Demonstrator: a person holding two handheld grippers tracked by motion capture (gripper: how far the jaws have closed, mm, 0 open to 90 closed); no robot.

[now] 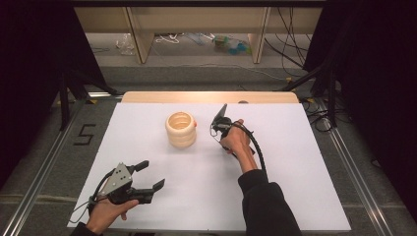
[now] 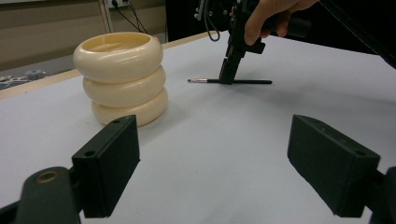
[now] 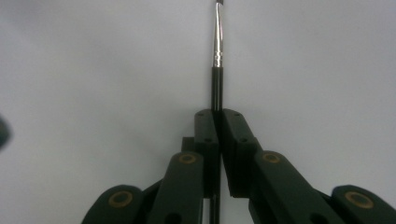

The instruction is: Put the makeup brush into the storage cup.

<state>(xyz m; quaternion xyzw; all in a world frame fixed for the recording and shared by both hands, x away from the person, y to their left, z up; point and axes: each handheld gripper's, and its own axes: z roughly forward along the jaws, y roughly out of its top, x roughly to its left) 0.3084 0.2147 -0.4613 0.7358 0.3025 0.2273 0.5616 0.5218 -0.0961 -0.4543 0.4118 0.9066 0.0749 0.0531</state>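
Right tongs (image 3: 217,119) clenched on thin black brush (image 3: 218,70) lying on tabletop (image 1: 295,162) at 3 o'clock of cream ringed holder (image 1: 181,129), left tongs (image 1: 147,176) released; grasp step, next lift toward holder.

The table (image 1: 147,206) is viewed from above, facing forward and down. Each gripper view is taken low and close along its jaws. The brush (image 2: 233,81) is shared by both gripper views.
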